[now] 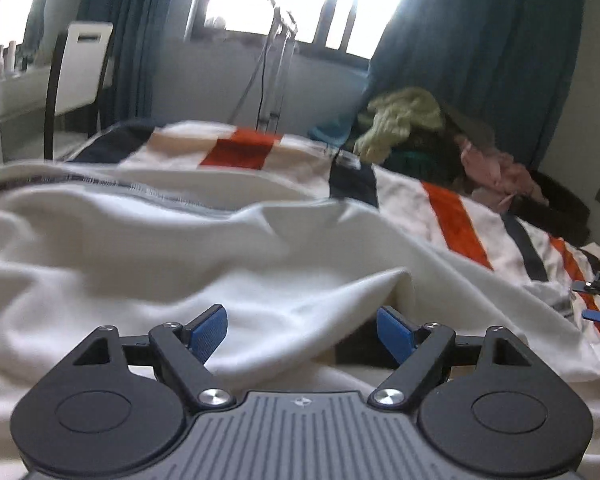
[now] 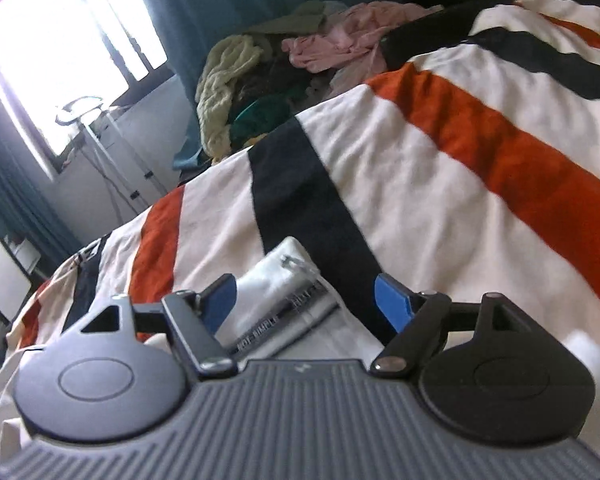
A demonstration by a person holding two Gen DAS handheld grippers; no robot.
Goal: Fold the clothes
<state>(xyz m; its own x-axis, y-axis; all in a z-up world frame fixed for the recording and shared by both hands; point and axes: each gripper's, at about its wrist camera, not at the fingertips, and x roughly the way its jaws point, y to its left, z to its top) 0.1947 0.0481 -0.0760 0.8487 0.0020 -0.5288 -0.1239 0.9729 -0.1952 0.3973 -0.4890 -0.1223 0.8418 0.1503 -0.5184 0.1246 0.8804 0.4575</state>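
Both claws gape wide, empty: left claw [image 1: 302,334] over rumpled white cotton garment [image 1: 180,248]; right claw [image 2: 306,304] above its banded hem [image 2: 288,300].

I see my left gripper [image 1: 302,334] with jaws spread wide, low and level, my right gripper [image 2: 306,304] likewise spread, rolled toward 1 o'clock.
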